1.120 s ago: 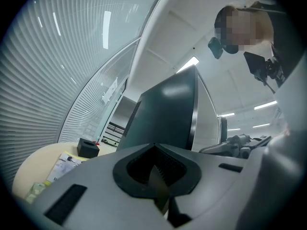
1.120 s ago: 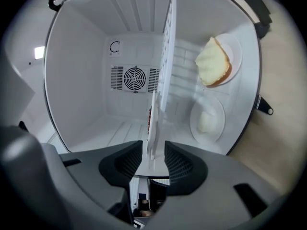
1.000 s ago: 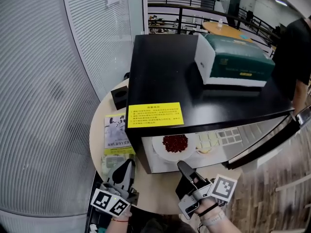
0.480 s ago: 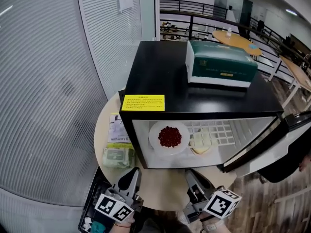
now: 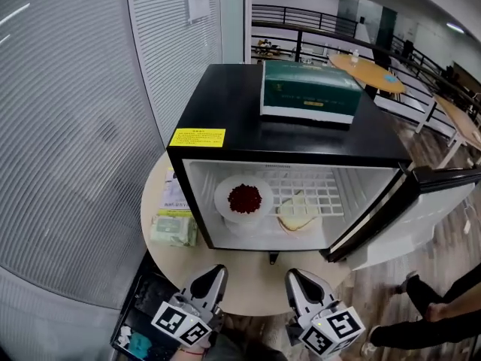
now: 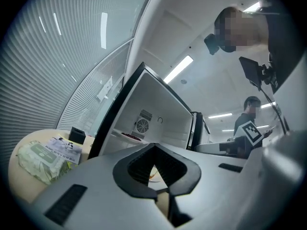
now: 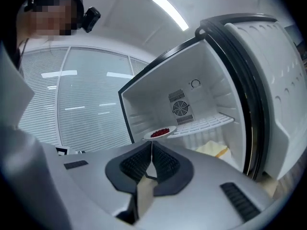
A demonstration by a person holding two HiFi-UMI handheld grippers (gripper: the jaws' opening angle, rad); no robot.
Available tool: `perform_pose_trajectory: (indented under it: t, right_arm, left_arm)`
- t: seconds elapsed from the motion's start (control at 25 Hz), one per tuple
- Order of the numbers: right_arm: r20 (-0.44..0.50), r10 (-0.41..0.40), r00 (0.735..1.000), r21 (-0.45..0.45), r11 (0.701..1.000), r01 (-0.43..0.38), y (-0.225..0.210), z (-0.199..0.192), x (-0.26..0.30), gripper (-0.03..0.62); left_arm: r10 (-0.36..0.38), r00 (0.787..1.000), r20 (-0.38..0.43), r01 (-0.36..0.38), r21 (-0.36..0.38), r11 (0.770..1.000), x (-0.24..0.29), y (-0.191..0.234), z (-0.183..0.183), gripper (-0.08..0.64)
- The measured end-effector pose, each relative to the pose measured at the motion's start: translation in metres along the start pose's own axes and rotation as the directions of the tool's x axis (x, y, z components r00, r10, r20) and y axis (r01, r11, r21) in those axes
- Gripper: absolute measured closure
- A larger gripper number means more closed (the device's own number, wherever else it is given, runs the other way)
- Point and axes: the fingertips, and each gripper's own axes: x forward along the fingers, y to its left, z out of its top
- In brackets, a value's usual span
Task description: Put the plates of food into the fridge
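A white plate of red food (image 5: 244, 199) sits on the wire shelf at the left inside the open black fridge (image 5: 225, 100). On the fridge floor to its right lies a pale sandwich-like food (image 5: 298, 215). My left gripper (image 5: 215, 275) and right gripper (image 5: 294, 278) hover over the round table's near edge, in front of the fridge and apart from it. Both are shut and empty. The right jaws have just been closing with nothing between them. The right gripper view shows the red plate (image 7: 160, 132) and the pale food (image 7: 213, 150) beyond the right gripper (image 7: 152, 146).
The fridge door (image 5: 379, 209) swings open to the right. A green box (image 5: 308, 89) rests on the fridge top. A wipes packet (image 5: 173, 228) and a leaflet (image 5: 174, 192) lie on the table (image 5: 248, 284) to the left. A person's legs (image 5: 428, 307) are at the lower right.
Both grippers have drawn back from the fridge opening toward the table's near edge. The right gripper has rolled and its jaws have closed. Both plates stayed inside.
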Motion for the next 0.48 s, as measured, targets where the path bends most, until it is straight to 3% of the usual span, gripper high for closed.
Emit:
perform_pose_trajectory:
  t: [0.48]
  right_arm:
    - [-0.007,0.0,1.0,-0.036,0.999,0.0,-0.004,-0.014,-0.04,0.583]
  left_arm:
    - [0.013,1.0,-0.002,-0.013,0.015,1.0,-0.02,-0.036,-0.009,0.555]
